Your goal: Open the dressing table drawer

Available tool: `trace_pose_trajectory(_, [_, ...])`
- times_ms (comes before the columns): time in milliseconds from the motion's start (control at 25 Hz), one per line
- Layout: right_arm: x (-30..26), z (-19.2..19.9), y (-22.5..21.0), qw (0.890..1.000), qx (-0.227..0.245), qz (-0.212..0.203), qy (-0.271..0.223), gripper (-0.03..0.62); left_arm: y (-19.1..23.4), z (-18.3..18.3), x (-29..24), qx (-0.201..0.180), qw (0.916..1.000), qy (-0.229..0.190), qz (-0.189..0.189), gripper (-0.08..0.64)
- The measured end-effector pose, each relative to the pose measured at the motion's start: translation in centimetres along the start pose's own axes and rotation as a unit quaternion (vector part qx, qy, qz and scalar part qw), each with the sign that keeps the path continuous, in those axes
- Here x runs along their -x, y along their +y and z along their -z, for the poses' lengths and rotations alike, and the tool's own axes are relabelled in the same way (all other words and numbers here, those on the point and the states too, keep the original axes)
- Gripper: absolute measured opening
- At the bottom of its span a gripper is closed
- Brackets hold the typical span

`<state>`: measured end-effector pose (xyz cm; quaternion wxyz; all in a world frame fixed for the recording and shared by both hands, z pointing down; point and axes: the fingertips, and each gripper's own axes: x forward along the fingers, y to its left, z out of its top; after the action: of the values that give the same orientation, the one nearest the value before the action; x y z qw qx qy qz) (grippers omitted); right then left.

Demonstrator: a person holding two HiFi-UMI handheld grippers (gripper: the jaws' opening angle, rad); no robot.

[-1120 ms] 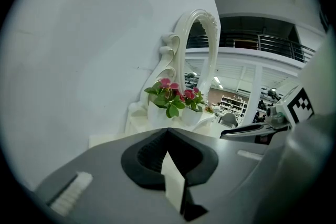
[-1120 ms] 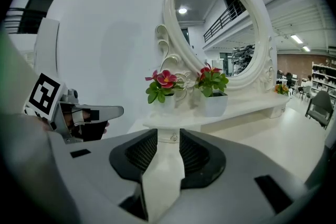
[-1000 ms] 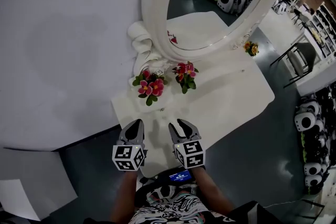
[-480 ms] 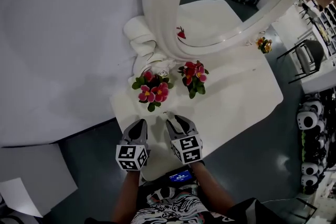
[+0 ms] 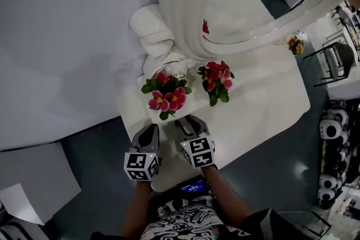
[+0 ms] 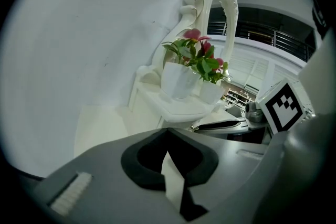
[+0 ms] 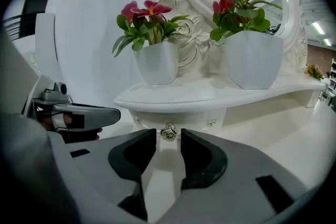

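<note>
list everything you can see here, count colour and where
dressing table: one, white, against the wall
mirror: one, oval, white frame, on the table
flower pots: two, white with pink-red flowers, on the shelf under the mirror
drawer knob: one, gold, below that shelf
chair: one, dark frame, right of the table
left gripper: grey, jaws together, empty
right gripper: grey, jaws opening, nothing between them, knob just ahead

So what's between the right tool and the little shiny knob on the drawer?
Nothing but bare white tabletop, seen in the right gripper view. The right tool has empty jaws that are opening, with the knob just beyond their tips.
</note>
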<state>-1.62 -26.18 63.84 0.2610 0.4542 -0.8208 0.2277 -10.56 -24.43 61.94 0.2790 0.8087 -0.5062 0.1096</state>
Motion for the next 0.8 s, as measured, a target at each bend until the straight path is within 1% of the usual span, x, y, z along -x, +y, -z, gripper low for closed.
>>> trace_pose_trajectory(160, [-0.6,-0.2,-0.1,1.0,0.006,-0.003,-0.001,0.142,0.3,0.2,-0.3,0.004,1.0,0.002,-0.004,0.002])
trace_pose_trajectory(280, [-0.9,-0.1,0.2,1.0,0.016,-0.01,-0.003,0.103,0.4,0.2,-0.3,0.007,1.0,0.002,-0.007,0.002])
trace_pose_trajectory(480, [-0.9,-0.1,0.3,0.999,0.029,-0.016,0.006,0.101,0.5,0.0,-0.4,0.006,0.9999,0.001,-0.009,0.002])
trace_pose_trajectory(800, [0.4,1.0,0.7,0.999,0.031,-0.014,0.007,0.1,-0.4,0.0,-0.1,-0.003,1.0,0.002,-0.001,0.002])
